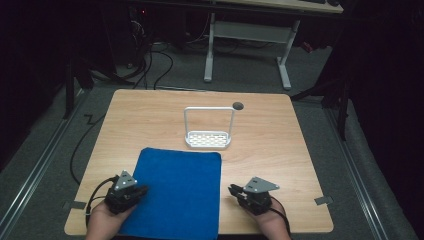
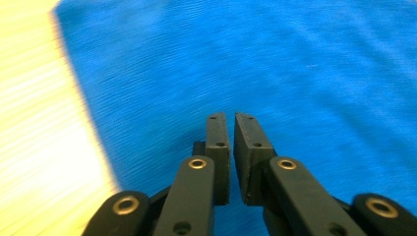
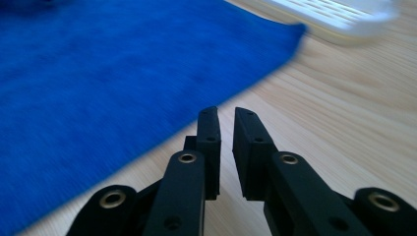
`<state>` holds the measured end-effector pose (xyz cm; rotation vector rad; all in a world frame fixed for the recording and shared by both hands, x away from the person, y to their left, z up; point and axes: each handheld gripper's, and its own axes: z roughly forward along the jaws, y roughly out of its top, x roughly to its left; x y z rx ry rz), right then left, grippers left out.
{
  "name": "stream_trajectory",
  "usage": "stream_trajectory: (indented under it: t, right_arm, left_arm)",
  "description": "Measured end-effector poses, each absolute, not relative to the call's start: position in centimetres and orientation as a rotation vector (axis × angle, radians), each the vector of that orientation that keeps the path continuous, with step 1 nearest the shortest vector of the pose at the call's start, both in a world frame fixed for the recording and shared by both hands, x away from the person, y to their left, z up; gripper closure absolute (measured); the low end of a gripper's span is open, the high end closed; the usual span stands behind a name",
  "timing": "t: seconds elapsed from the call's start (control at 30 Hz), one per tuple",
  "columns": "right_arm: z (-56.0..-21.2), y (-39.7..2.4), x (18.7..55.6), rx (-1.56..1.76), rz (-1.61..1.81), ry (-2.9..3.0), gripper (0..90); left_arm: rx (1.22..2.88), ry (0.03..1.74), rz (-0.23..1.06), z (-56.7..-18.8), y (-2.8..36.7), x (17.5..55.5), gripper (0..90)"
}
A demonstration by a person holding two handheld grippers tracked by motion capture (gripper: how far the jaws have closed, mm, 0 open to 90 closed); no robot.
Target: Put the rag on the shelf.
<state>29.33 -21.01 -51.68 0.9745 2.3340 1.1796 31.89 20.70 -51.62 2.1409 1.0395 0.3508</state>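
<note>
Holding my left tool (image 1: 131, 191) over the blue cloth's (image 1: 175, 192) near left edge, jaws nearly together, empty. My right tool (image 1: 244, 193) waits beside its right edge, also nearly together. Next, I think, each must open and pinch.

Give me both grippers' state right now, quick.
Left gripper: shut, holding nothing, above the flat blue cloth.
Right gripper: shut, holding nothing, over the light wooden table.
</note>
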Motion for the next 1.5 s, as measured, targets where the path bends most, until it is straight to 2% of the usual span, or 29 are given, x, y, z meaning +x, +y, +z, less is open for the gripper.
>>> stream_trajectory:
  t: [0.03,0.13,0.3,1.03,1.23,1.4,1.5]
  right_arm:
    - [-51.8,-19.0,30.1,0.937,1.192,2.378,87.1]
    - [-52.5,-16.8,31.0,0.899,1.146,2.45,90.0]
    - [-53.0,-15.9,31.5,0.879,1.064,2.495,90.0]
    - [-52.8,-19.7,30.6,0.988,1.056,2.478,90.0]
    - [-52.5,-22.4,29.7,1.051,1.027,2.467,90.0]
    - [-52.5,-24.9,28.9,1.099,1.021,2.437,90.0]
    - [-52.6,-26.6,28.5,1.16,1.048,2.415,90.0]
  left_arm:
    - [2.132,1.074,0.348,-51.8,21.5,32.2,86.6]
    - [2.144,1.081,0.34,-52.0,21.6,32.2,86.8]
    - [2.173,1.029,0.324,-52.5,21.1,32.1,84.0]
    - [2.212,0.846,0.235,-52.6,17.1,30.8,83.4]
    - [2.213,0.772,0.155,-52.7,15.0,30.0,83.4]
    - [2.25,0.677,0.147,-52.6,12.9,29.2,82.2]
    - [2.244,0.677,0.119,-52.6,12.7,29.3,81.2]
